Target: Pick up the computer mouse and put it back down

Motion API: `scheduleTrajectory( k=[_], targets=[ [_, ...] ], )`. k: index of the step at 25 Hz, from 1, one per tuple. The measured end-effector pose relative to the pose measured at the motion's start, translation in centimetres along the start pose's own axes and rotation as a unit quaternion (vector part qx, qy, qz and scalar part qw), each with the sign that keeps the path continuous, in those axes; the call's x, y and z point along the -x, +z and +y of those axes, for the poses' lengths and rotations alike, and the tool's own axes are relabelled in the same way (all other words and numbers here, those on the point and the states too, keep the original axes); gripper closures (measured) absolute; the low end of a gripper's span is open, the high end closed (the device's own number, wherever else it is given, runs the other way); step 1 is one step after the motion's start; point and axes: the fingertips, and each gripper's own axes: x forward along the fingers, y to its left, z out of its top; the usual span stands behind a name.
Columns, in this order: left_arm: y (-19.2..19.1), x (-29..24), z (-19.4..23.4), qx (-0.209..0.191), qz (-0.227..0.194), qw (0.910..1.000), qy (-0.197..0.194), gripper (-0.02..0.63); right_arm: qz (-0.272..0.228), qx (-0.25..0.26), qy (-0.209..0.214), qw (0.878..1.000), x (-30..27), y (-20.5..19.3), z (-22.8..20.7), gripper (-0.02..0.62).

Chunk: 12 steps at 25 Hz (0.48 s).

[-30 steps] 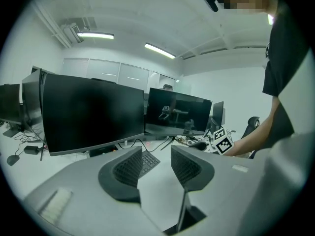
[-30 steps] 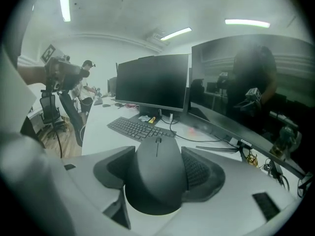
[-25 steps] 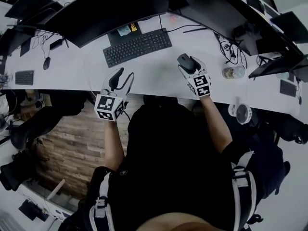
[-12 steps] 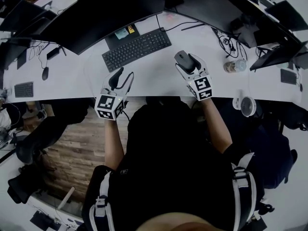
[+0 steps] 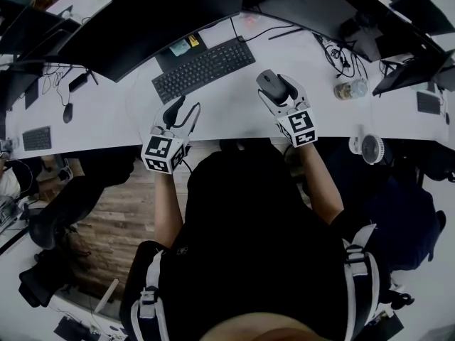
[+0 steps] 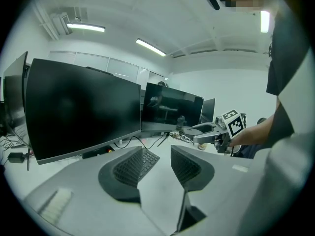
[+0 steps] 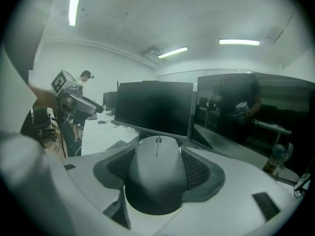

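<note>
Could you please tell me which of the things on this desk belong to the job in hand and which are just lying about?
Part of the job:
- computer mouse, clamped in the right tool

Just lying about:
- keyboard
- monitor
- small fan
- jar
- second mouse, far left
- cables
- left tool, open and empty

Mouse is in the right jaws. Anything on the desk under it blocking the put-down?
Nothing visible. The desk below the mouse is bare; the keyboard lies well off to the left of that spot.
</note>
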Motion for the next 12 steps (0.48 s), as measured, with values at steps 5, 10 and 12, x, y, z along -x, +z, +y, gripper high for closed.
scheduleTrajectory(
  k=[5,10,12],
  targets=[
    [-0.43,-0.18,0.26,0.000,0.003,1.0000,-0.003,0.426,-0.005,-0.003,-0.003,1.000,0.12,0.30,0.18,0.301],
    [-0.48,-0.22,0.06,-0.001,0.007,0.9999,-0.007,0.426,-0.009,-0.006,-0.003,1.000,0.04,0.54,0.27,0.301],
    [-0.53,-0.10,0.02,-0.001,0.007,0.9999,-0.008,0.426,-0.010,-0.005,-0.003,1.000,-0.02,0.52,0.45,0.301]
  ],
)
